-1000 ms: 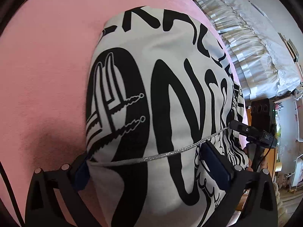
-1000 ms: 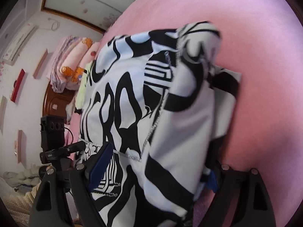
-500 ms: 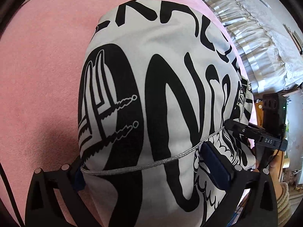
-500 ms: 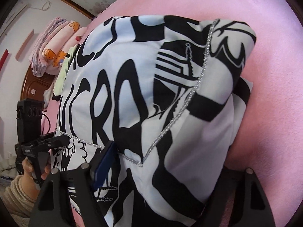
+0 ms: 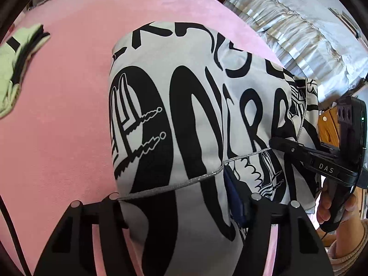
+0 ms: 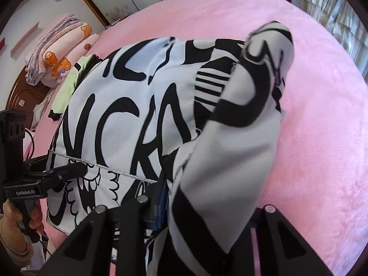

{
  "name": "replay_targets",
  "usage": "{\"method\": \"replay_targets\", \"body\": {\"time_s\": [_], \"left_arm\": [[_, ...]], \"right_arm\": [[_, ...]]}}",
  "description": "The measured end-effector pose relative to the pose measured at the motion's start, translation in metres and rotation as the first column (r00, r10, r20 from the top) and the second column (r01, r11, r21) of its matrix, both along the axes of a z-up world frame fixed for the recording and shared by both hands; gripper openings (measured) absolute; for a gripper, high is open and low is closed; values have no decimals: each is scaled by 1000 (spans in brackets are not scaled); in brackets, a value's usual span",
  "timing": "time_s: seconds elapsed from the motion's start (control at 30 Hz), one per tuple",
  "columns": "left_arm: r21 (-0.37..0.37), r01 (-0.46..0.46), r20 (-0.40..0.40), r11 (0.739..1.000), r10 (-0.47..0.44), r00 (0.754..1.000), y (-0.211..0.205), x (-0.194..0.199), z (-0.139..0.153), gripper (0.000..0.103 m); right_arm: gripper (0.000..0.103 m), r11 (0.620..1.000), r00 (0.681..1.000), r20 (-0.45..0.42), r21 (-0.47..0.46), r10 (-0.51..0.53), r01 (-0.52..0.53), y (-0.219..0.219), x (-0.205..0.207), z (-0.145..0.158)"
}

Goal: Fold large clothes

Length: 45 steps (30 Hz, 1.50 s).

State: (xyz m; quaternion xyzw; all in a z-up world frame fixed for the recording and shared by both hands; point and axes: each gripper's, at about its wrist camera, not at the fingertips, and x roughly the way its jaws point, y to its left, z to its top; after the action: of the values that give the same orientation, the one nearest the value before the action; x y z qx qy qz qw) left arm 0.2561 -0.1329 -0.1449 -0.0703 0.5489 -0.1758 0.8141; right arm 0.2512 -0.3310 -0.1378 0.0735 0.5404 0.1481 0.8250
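The left claw (image 5: pixel 174 204) had just been closing on the near hem of the black-and-white garment (image 5: pixel 188 105), which lay over the pink bed (image 5: pixel 57 138) towards its near edge. The right claw (image 6: pixel 202 207) had likewise been closing, fabric bunched between its jaws. Soft, light and probably slippery, it seemed best held at the silver-trimmed hem (image 5: pixel 184 182).

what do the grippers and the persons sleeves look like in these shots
Both grippers are matte black with angular, cut-out fingers, silver round studs on top and dark blue pads. The right gripper carries white "DAS" lettering; the left gripper reads "GenRobot.AI". A thin black cable trails below it. The sleeve is beige ribbed knit.
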Motion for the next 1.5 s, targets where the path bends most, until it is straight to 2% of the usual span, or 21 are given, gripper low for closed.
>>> {"method": "replay_targets", "body": {"time_s": [0.23,0.4,0.57,0.7,0.9,1.07,1.23,1.37,1.5], "left_arm": [[44,17,26,999,-18,999,20,-33,33,60],[55,13,21,998,-14,1000,54,-61,49,60],[64,-12,32,998,10,999,115,-93,63,60],[68,-53,31,996,51,998,162,-105,78,60],[86,-130,48,988,127,991,249,-100,110,60],[129,-171,111,977,157,981,323,-58,136,60],[137,-193,155,972,171,973,400,27,148,60],[146,-187,186,971,159,970,450,100,141,60],[132,-197,197,972,169,966,495,171,119,61]], "right_arm": [[22,1000,1000,0,-14,15,-15,34,-35,22],[22,999,999,3,9,33,-33,72,-66,36],[21,997,997,4,23,77,-77,124,-90,50],[21,990,991,11,30,136,-137,174,-95,65],[20,973,975,38,71,217,-219,262,-67,91],[20,960,962,86,89,259,-266,337,-13,110],[20,957,960,130,119,249,-265,405,70,124],[20,957,960,174,153,219,-246,447,140,121],[21,956,965,199,206,169,-210,472,206,94]]}}
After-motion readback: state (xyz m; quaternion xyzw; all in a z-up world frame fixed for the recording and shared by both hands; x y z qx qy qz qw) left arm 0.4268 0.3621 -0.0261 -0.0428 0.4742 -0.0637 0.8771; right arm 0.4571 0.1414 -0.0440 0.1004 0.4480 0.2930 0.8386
